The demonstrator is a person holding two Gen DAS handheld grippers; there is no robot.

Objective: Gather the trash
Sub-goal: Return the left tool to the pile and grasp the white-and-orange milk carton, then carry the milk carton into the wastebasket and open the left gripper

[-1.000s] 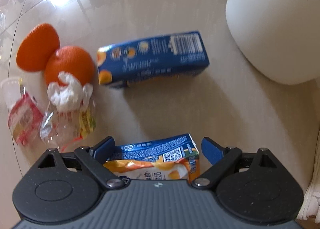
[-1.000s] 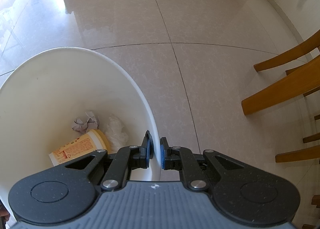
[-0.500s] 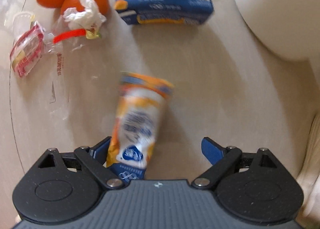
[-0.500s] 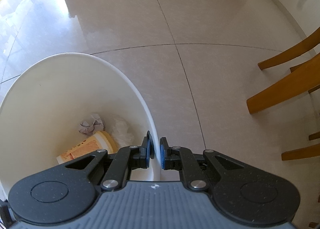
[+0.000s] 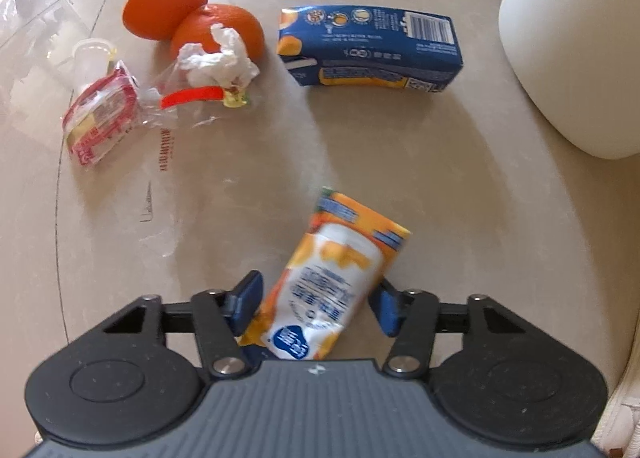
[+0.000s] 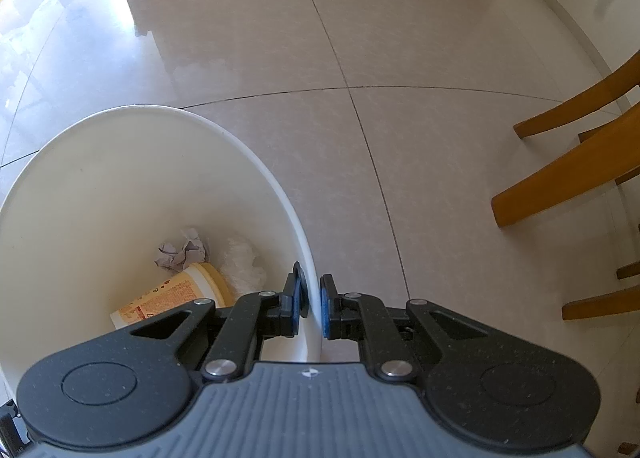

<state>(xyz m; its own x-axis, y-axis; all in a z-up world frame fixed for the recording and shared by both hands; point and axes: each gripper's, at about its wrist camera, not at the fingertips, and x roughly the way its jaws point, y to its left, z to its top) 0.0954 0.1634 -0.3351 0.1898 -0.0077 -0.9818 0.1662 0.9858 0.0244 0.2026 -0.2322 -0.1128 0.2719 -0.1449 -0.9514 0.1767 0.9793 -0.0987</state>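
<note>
The right claw (image 6: 310, 304) is clamped on the rim of the white bin (image 6: 280, 186), which holds a paper cup (image 6: 172, 298) and crumpled tissue (image 6: 182, 250). The left claw (image 5: 316, 304) grips a blurred orange carton (image 5: 332, 282) above the counter (image 5: 460, 186); a blue carton (image 5: 372, 46) lies at twelve o'clock.

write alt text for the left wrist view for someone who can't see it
The left gripper holds a crumpled orange drink carton between its blue fingers above a glossy beige table. Beyond it lie a blue juice box, two oranges, a crumpled tissue and plastic wrappers; a white bin is at right.
</note>
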